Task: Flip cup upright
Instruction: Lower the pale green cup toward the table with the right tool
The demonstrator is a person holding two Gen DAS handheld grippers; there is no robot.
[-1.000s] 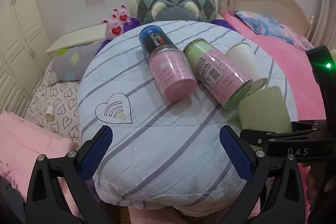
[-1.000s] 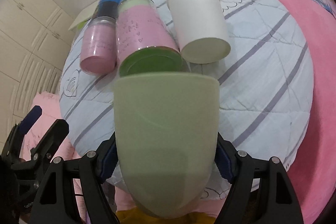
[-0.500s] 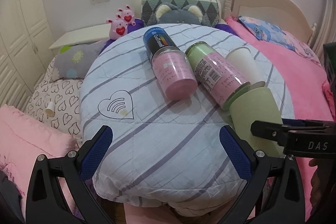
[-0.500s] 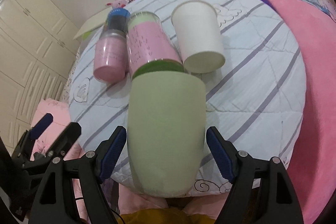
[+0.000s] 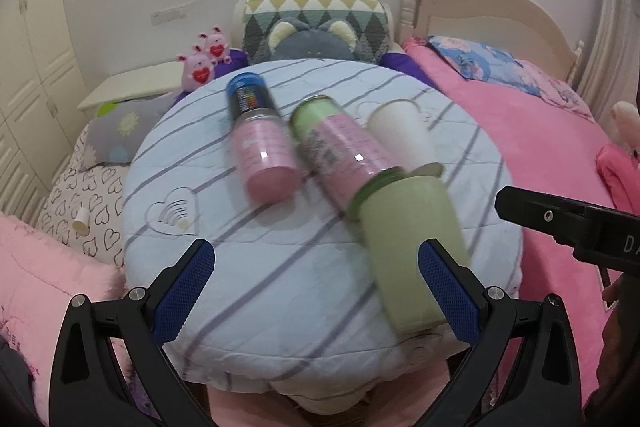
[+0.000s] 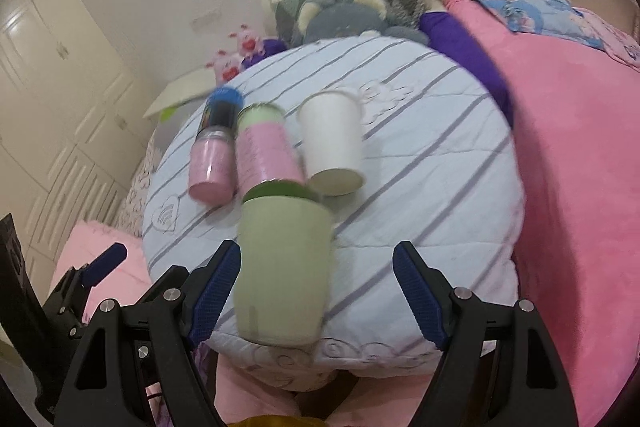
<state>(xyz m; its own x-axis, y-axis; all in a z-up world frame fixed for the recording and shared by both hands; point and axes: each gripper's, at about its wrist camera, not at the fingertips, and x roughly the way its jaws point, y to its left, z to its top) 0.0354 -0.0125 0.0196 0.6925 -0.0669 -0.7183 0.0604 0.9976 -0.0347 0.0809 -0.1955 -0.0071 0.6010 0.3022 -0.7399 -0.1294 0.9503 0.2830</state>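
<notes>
A pale green cup point(image 6: 282, 271) stands upright near the front edge of the round striped cushion point(image 6: 440, 163), its rim toward the lying containers. It also shows in the left wrist view point(image 5: 412, 251). My right gripper point(image 6: 316, 287) is open, its fingers apart on either side of the cup; the left pad point(image 6: 214, 281) is close to the cup, the right one well clear. My left gripper point(image 5: 316, 287) is open and empty over the cushion's front. A white paper cup point(image 6: 334, 143) lies on its side behind the green cup.
A pink bottle with a blue cap point(image 5: 260, 143) and a pink-labelled green jar point(image 5: 340, 151) lie on the cushion point(image 5: 248, 267). A pink bed point(image 6: 580, 147) is at the right, plush toys and pillows behind, a wardrobe point(image 6: 52, 87) at the left.
My right gripper has opened, let go of the green cup and pulled back. The cup now stands on the cushion. The left gripper has drawn back a little.
</notes>
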